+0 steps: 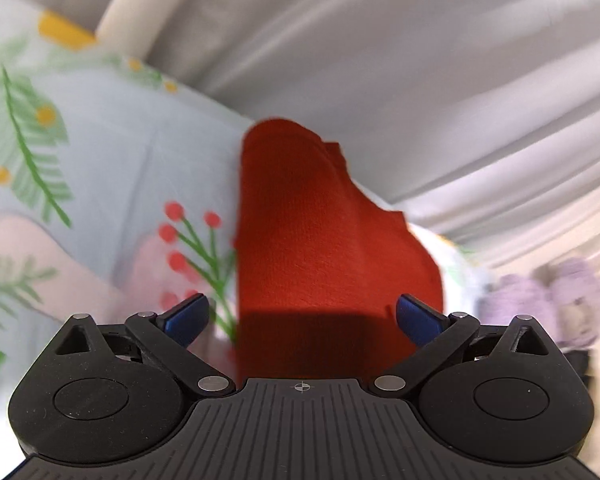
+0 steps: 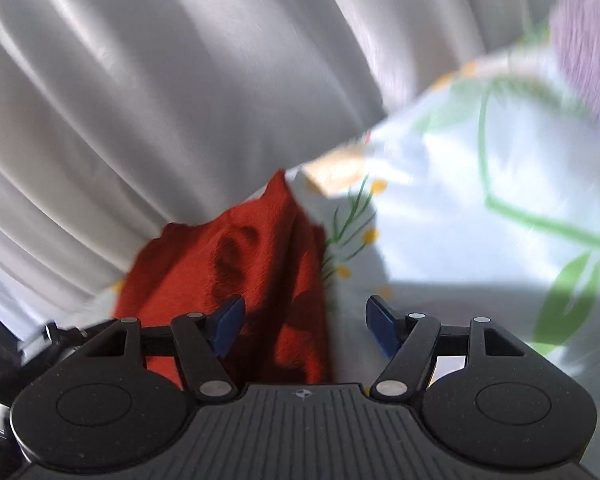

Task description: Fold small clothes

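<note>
A small red knitted garment [image 1: 320, 240] lies folded on a pale blue floral sheet [image 1: 120, 152]. In the left wrist view it runs from the middle of the picture down under my left gripper [image 1: 302, 318], whose blue pads stand wide apart on either side of it without touching. The right wrist view shows the same red garment [image 2: 240, 264], rumpled, at lower left. My right gripper [image 2: 304, 328] is open over its right edge; the left blue pad is over the cloth, the right one over the floral sheet [image 2: 480, 208].
White curtain folds [image 1: 420, 80] hang behind the bed, also filling the upper left in the right wrist view as the curtain [image 2: 140, 100]. A lilac fuzzy item [image 1: 548, 300] lies at the right, and the lilac item [image 2: 584, 40] shows blurred at the upper right.
</note>
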`<state>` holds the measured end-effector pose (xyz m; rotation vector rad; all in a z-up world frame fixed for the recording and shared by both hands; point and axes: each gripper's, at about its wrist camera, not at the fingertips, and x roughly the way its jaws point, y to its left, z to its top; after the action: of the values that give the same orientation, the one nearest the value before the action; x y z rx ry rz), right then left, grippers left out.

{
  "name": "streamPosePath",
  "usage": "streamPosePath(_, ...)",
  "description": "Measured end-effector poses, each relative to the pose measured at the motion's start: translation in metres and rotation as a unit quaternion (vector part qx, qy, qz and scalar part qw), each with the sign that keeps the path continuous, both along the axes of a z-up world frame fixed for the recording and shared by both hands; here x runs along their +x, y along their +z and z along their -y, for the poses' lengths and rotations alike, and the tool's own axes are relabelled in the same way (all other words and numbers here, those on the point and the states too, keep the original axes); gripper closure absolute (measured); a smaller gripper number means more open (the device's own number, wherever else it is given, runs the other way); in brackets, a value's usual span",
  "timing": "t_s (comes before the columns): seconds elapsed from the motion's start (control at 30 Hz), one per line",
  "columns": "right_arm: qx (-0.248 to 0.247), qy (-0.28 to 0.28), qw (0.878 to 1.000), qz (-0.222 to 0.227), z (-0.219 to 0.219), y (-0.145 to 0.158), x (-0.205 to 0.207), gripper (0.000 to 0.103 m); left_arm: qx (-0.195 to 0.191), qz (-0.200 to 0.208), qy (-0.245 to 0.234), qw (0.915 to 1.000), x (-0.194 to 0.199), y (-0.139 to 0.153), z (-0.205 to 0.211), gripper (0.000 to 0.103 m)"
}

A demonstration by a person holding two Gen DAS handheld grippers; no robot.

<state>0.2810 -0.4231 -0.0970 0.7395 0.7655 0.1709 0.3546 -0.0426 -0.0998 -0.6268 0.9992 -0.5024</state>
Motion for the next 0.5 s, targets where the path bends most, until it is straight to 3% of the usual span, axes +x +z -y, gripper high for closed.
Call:
streamPosePath(0.1, 0.050, 0.018, 0.998, -0.017, 0.005, -0.009, 0.020, 0.042, -0.011, -0.003, -0.009, 0.9999, 0.008, -0.003, -0.001, 0.006)
streamPosePath(0.17, 0.075, 0.028, 0.996, -0.026, 0.005, -0.014, 0.028, 0.046, -0.017, -0.016, -0.004, 0.9997, 0.011, -0.003, -0.002, 0.019)
streamPosePath(0.33, 0.121, 0.048, 0.991, -0.042, 0.008, -0.021, 0.048, 0.053, -0.021, -0.019, -0.016, 0.9995, 0.015, -0.005, 0.007, 0.020)
streamPosePath(0.4, 0.153, 0.057, 0.985, -0.050, 0.010, -0.027, 0.051, 0.062, -0.022, -0.022, -0.017, 0.9993, 0.016, -0.005, 0.008, 0.020)
streamPosePath(0.47, 0.163, 0.064, 0.983, -0.059, 0.006, -0.036, 0.058, 0.065, -0.020, -0.023, -0.018, 0.9994, 0.016, -0.005, 0.011, 0.023)
streamPosePath(0.5, 0.162, 0.066, 0.983, -0.056, 0.003, -0.037, 0.059, 0.067, -0.014, -0.021, -0.019, 0.9995, 0.016, -0.005, 0.012, 0.029)
